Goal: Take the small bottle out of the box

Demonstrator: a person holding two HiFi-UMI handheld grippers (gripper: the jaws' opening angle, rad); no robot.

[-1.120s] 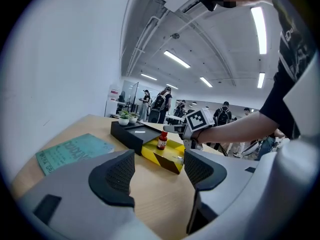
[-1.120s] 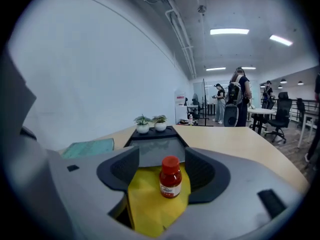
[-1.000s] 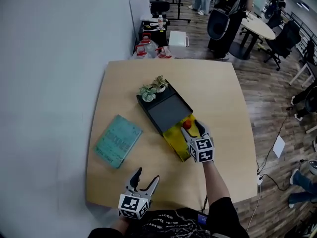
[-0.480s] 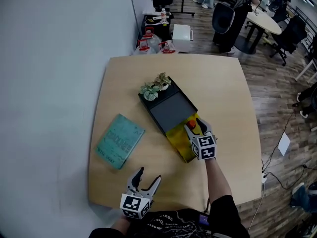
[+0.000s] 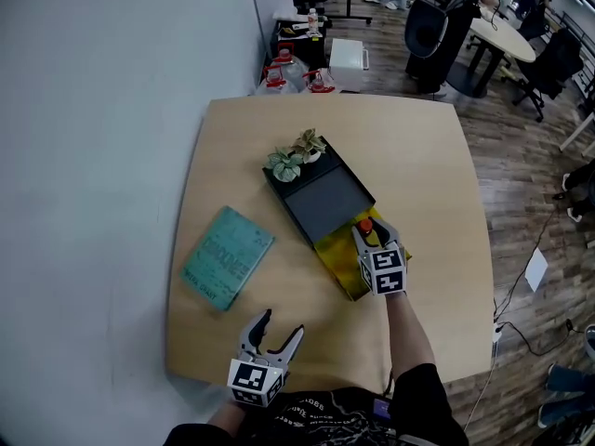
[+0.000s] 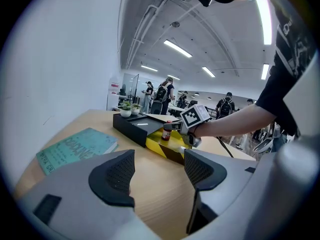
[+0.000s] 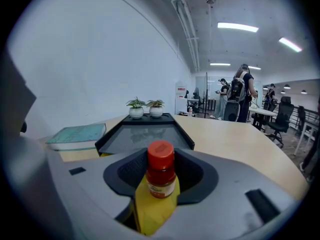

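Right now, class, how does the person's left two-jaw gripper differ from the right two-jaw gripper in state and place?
The grey left gripper is open and empty; the grey right gripper has just been closing, pads now against the small red-capped bottle. The left gripper sits by the light wooden table's near edge; the right gripper reaches into the black-and-yellow box. Both carry a square-marker cube.

Right gripper (image 5: 365,229), at 4 o'clock, points toward 11; its jaws have just been closing and pinch the small bottle (image 7: 161,176). Left gripper (image 5: 281,328), at 6 o'clock, gapes, holding nothing.
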